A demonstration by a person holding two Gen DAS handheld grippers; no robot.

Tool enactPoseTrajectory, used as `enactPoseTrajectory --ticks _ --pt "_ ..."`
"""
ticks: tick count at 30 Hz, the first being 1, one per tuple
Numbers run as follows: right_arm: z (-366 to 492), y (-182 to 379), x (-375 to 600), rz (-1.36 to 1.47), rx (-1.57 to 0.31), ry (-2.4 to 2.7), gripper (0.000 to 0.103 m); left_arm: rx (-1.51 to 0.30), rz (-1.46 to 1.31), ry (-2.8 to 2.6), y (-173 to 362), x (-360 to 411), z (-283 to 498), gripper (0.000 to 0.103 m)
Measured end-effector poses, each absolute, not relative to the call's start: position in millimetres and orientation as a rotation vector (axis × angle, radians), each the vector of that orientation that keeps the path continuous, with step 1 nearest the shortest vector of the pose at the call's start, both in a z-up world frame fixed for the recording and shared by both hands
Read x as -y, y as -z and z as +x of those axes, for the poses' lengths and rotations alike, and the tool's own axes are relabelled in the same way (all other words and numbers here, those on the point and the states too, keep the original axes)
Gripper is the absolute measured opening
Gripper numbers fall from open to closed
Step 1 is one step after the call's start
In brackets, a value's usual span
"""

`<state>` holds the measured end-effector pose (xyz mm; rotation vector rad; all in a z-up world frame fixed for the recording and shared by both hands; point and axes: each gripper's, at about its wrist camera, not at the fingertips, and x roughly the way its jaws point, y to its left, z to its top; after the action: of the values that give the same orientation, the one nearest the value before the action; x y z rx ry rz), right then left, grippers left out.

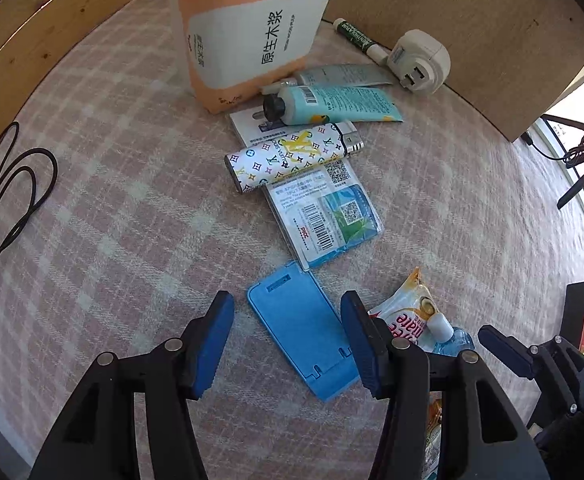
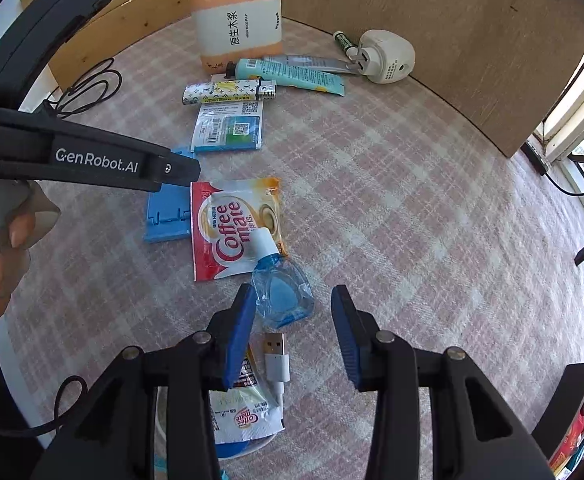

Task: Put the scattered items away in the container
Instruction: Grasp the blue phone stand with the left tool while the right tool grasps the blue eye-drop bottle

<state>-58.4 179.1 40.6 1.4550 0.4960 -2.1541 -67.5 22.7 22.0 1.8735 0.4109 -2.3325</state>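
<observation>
the left gripper (image 1: 288, 344) hung low over the checked cloth (image 1: 112, 160), pitched forward and down, its jaws spread wide with nothing between the pads. the blue phone stand (image 1: 304, 340) lay flat on the cloth right in that gap; whether the right-hand finger touched its edge i could not tell. from the other side the same tool showed as a long black arm reaching in from the left, a bare hand (image 2: 0, 240) wrapped round its handle.

the right gripper (image 2: 292, 336) sat just beside it, also angled down at the cloth, jaws wide apart and gripping nothing. a small blue eye-drop bottle (image 2: 282, 288) lay between its fingertips, white cap pointing away and resting on a red coffee mate sachet (image 2: 228, 228). a white usb plug (image 2: 277, 354) lay nearer the wrist, beside a second sachet (image 2: 248, 416).

further off, a row of scattered things: a barcoded packet (image 1: 328, 216), a patterned lighter (image 1: 292, 156) lying across it, two tubes (image 1: 340, 100), a green marker (image 1: 356, 38) and a white plug adapter (image 1: 420, 60) against the wooden board (image 1: 472, 20), with an orange tissue pack (image 1: 252, 28) standing upright. a black cable (image 1: 8, 192) coiled at the far left. i could not make out the container for certain.
</observation>
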Motion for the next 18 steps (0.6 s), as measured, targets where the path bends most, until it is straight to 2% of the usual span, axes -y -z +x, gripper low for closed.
enactPoseTrajectory --ticks 4,5,11,18 --pt "-61.3 -38.4 -175.1 1.445 -0.52 2.15 0.039 -0.258 1.859 2.319 -19.6 -38.5 -69.2 0.051" --pt "-61.9 -37.7 -174.7 1.445 -0.522 2.148 0.039 -0.219 1.851 2.32 -19.2 -41.9 -68.3 0.049" --pt "-63.3 -30.9 -179.9 1.471 -0.493 2.121 0.032 -0.183 1.836 2.358 -21.2 -46.3 -58.8 0.037" --pt "-64.1 -35.1 -193.0 1.484 -0.412 2.153 0.032 -0.229 1.844 2.366 -23.4 -33.1 -39.5 0.035"
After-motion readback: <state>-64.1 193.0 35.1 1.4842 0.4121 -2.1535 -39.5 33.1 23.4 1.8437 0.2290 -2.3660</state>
